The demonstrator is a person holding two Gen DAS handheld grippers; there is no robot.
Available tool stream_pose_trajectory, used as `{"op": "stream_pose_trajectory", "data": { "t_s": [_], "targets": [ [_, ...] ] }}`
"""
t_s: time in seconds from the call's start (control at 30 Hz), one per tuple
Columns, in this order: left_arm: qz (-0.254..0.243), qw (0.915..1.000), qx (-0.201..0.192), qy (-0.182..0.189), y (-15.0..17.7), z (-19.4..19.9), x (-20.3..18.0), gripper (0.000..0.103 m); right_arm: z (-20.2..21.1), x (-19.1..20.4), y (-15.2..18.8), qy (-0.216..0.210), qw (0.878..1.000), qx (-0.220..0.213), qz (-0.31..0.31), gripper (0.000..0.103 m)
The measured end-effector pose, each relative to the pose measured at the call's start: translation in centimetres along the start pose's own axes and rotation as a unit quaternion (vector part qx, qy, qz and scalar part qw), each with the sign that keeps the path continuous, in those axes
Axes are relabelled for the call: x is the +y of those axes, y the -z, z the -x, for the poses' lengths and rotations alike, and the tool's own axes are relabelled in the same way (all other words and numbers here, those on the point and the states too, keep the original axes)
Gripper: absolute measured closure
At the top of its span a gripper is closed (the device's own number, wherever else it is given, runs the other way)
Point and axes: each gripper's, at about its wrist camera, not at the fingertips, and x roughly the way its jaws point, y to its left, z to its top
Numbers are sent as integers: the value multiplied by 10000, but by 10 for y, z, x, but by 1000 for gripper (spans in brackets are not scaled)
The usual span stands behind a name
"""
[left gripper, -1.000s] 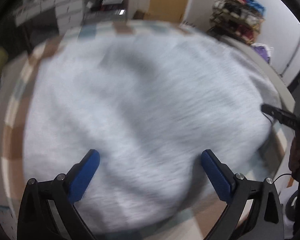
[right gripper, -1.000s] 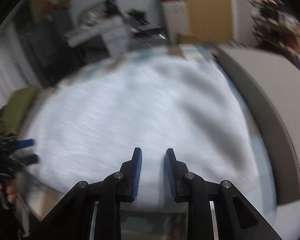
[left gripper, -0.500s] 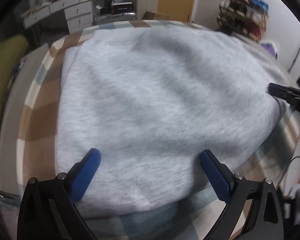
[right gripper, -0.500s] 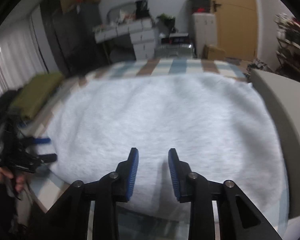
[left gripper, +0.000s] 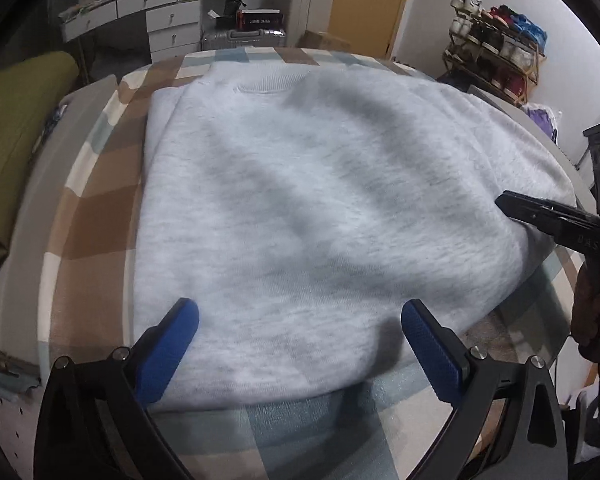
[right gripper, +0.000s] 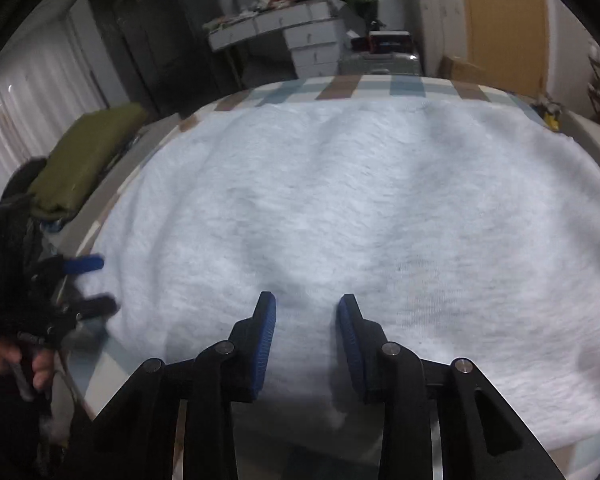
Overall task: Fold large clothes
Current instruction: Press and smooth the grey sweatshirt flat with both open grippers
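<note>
1. A big checked cover [left gripper: 96, 216] with tan, cream and pale blue squares lies over the flat top where the clothes are.
2. A large light grey sweatshirt [left gripper: 300, 208] lies spread flat on the checked cover. Its neck band is at the far end. Its near edge is close to both tongs. One long side is folded in, so a second layer shows along the edge on the left in the left wrist view.
3. A folded green cloth [left gripper: 16, 132] sits off to the side of the checked cover, apart from the sweatshirt.
4. A white set of drawers [left gripper: 168, 20] stands at the back of the room, with a silver suitcase [left gripper: 240, 38] beside it.
5. A shoe rack [left gripper: 496, 60] full of shoes stands by the far wall.
6. The left tongs [left gripper: 300, 332] are spread wide over the near edge of the sweatshirt. Nothing is pinched between the blue pads.
7. The right tongs [right gripper: 306, 320] are partly apart, with a small gap between the blue pads. They hang over the sweatshirt's near edge. The pads pinch nothing.
8. A hand [right gripper: 8, 356] holds the handle of the left tongs, seen at the left edge of the right wrist view.
</note>
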Motion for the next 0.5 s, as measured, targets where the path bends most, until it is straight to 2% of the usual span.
{"op": "stream_pose_trajectory", "data": {
  "t_s": [0.07, 0.13, 0.17, 0.23, 0.27, 0.3, 0.4, 0.5],
  "targets": [
    [385, 9991, -100, 120, 3, 17, 11, 5, 9, -1, -5, -100, 9998, -3, -154, 70],
    [920, 9957, -82, 108, 5, 30, 27, 5, 18, 2, -13, -373, 9991, -152, -160, 70],
    [1422, 9897, 2, 179, 10, 39, 41, 5, 29, 10, -15, -470, 9983, -351, -32, 70],
    [2122, 9758, -129, 520, 22, 50, 60, 3, 40, 28, -17, -485, 9967, -590, 271, 70],
    [2424, 9686, -99, 551, 31, 52, 65, 3, 43, 36, -15, -534, 9958, -642, 383, 69],
    [2585, 9640, -36, 620, 33, 47, 67, 3, 46, 41, -12, -594, 9950, -674, 440, 68],
    [2858, 9515, 163, 1126, 36, 24, 66, 4, 45, 55, -9, -837, 9935, -623, 463, 67],
    [2688, 9567, 25, 1116, 28, 19, 56, 3, 44, 62, -9, -889, 9936, -575, 398, 66]
  ]
}}
